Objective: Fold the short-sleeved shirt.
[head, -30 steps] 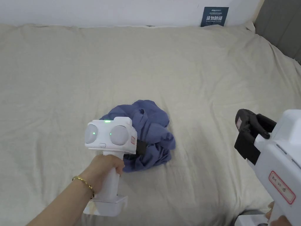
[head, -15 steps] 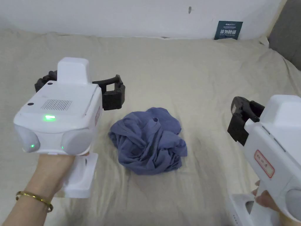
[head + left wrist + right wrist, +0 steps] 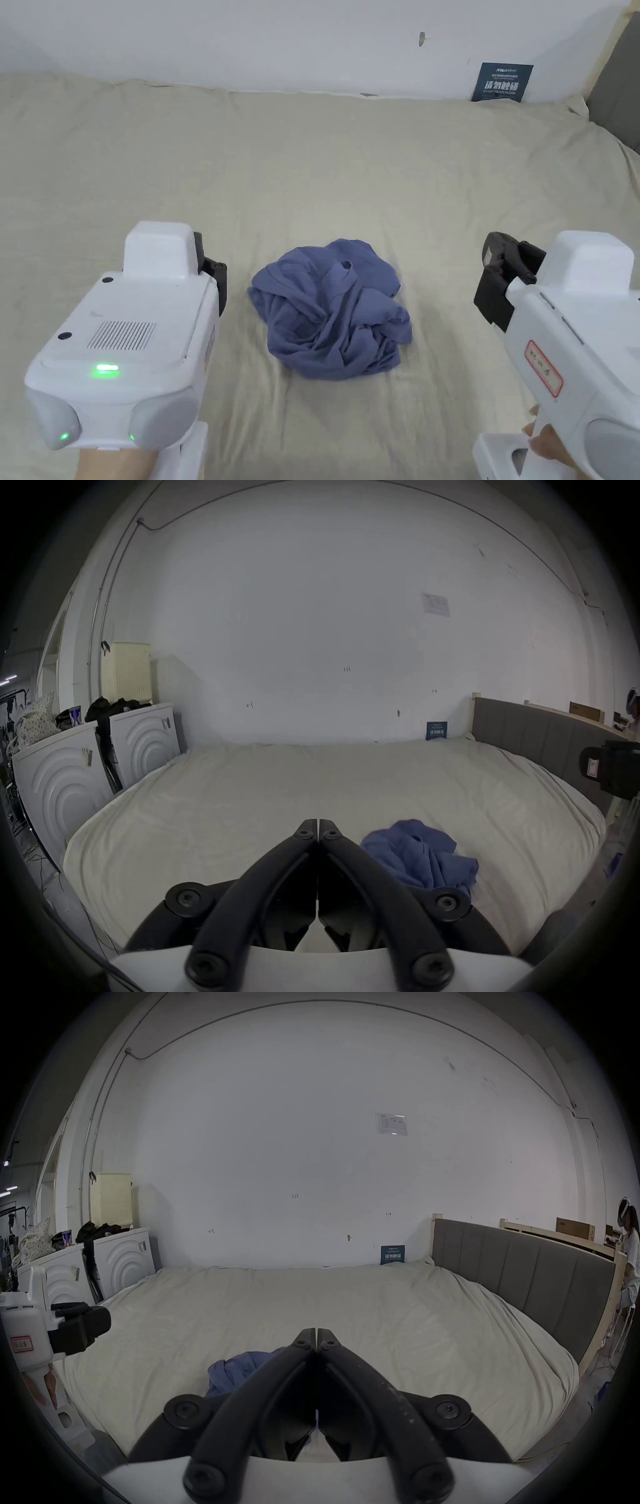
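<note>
A blue short-sleeved shirt [image 3: 331, 312] lies crumpled in a heap on the beige bed sheet [image 3: 312, 156]; it also shows as the shirt [image 3: 422, 854] and the shirt [image 3: 239, 1369] in the gripper views. My left gripper [image 3: 211, 272] hovers left of the heap, apart from it, its jaws mostly hidden behind the white body. In the left gripper view the left gripper [image 3: 318, 826] has its jaws together with nothing between them. My right gripper [image 3: 497, 281] hovers right of the heap. In the right gripper view the right gripper [image 3: 317, 1335] is shut and empty too.
A grey headboard [image 3: 519, 1269] runs along the bed's right side and a white wall [image 3: 281, 37] along the far side. A small blue sign [image 3: 502, 82] leans at the far right corner. White cabinets [image 3: 69, 774] stand left of the bed. A person [image 3: 630, 1255] stands far right.
The left gripper was down at the shirt, rose with its jaws spread, and now hangs low at the left, shut. The shirt stays in a heap. The head camera tilted up.
</note>
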The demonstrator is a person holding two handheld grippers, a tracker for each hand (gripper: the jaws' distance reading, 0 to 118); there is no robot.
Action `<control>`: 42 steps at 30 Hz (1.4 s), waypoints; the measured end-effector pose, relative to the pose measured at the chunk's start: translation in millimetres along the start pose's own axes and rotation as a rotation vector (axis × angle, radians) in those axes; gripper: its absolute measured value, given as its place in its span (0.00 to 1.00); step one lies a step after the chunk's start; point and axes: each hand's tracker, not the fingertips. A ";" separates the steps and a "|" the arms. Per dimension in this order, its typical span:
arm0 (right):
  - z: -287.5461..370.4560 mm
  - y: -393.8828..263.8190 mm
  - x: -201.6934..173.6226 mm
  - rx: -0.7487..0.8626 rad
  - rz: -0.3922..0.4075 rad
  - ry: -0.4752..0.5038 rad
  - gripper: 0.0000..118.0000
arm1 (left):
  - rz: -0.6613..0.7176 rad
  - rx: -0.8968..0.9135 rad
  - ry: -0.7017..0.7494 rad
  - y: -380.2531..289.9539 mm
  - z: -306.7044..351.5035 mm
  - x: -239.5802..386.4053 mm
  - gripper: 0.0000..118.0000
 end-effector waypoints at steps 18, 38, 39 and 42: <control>-7.5 -7.7 5.1 -0.036 -0.009 0.017 0.01 | 0.049 -0.376 -0.179 14.4 -110.0 -6.7 0.97; -48.3 -36.2 32.5 -0.202 -0.021 -0.075 0.01 | 0.221 -0.785 -0.232 -29.8 -250.8 35.2 0.02; -50.7 -34.3 32.8 -0.205 -0.014 -0.073 0.01 | 0.204 -0.737 -0.223 -25.3 -242.8 32.7 0.02; -63.2 -23.7 33.9 -0.224 0.003 -0.063 0.02 | 0.206 -0.595 -0.208 -9.2 -217.2 18.8 0.02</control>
